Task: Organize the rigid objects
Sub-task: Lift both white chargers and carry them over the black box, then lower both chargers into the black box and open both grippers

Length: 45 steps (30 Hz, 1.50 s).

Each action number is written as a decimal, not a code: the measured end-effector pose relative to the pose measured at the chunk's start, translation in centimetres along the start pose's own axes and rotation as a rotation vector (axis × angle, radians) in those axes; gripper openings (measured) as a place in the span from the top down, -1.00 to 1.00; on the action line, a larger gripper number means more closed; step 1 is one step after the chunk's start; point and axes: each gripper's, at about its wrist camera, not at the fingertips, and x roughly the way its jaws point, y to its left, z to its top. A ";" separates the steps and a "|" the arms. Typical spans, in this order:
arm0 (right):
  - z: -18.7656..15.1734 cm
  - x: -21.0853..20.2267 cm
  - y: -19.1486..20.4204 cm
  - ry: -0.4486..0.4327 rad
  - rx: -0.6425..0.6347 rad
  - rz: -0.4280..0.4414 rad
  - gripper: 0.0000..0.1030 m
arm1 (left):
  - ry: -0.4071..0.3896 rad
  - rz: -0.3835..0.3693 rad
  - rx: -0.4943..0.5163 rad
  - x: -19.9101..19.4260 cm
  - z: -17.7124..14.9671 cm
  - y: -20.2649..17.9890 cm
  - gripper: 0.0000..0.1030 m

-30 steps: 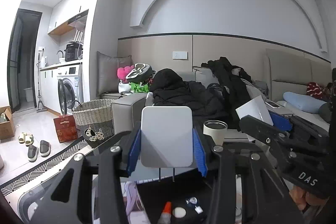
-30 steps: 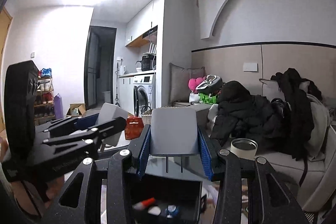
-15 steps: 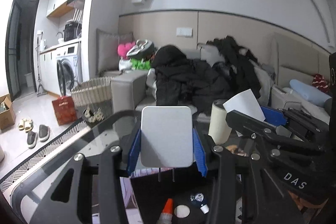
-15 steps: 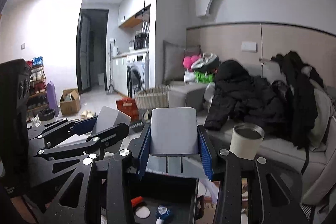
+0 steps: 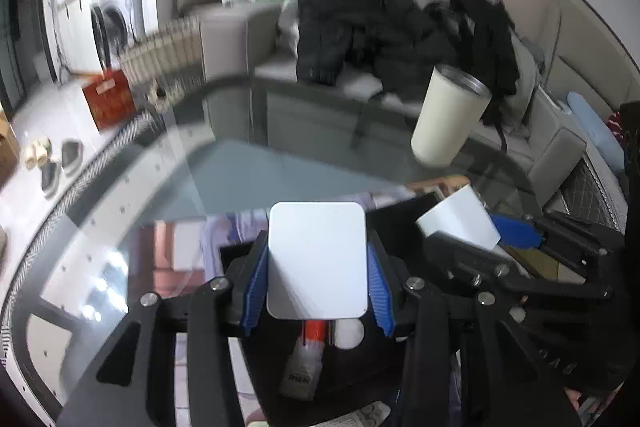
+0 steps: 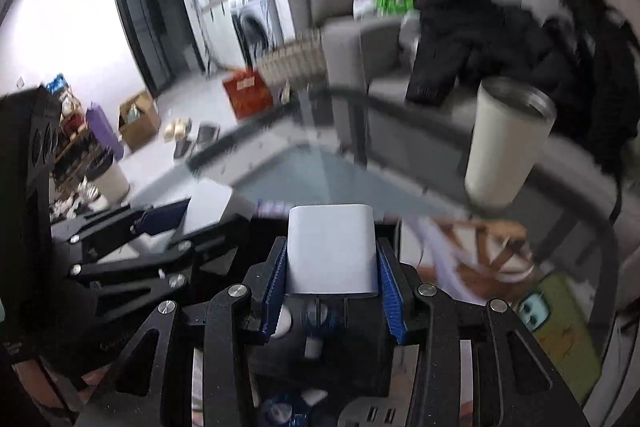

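On glass table [image 5: 240, 163] | cream tumbler [image 5: 450, 117] upright | green phone [image 6: 560, 331] nearby

Both grippers now tilted down toward glass table [image 5: 256, 163]

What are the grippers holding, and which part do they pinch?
The left gripper pinches a white rounded block by its side edges between blue pads; the right gripper pinches a second white rounded block likewise.

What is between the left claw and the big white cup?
Mostly bare glass table. The left wrist view shows nothing standing between the left claw and the white cup, only the far edge of the black box.
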 end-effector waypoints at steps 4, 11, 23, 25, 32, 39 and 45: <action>-0.5 1.8 -0.5 0.078 -0.004 0.003 0.18 | 0.060 0.000 0.008 1.5 -0.3 -0.1 0.16; -1.2 2.8 -0.3 0.115 -0.045 -0.014 0.18 | 0.124 -0.020 -0.007 2.7 -0.9 0.3 0.16; -1.4 2.5 0.3 0.121 -0.054 -0.011 0.18 | 0.113 -0.002 0.009 2.5 -1.3 0.7 0.16; -1.4 2.4 0.3 0.123 -0.055 -0.014 0.18 | 0.109 0.004 0.013 2.5 -1.3 0.6 0.16; -1.5 1.8 0.5 0.119 -0.051 0.001 0.18 | 0.064 -0.006 0.028 1.1 -1.3 0.6 0.11; -1.5 -1.4 0.5 0.050 -0.060 0.024 0.17 | 0.002 -0.034 0.073 -2.1 -1.8 0.2 -0.04; -3.5 -3.9 -1.7 0.042 -0.043 0.040 0.17 | -0.004 -0.054 0.206 -5.5 -4.9 0.6 -0.18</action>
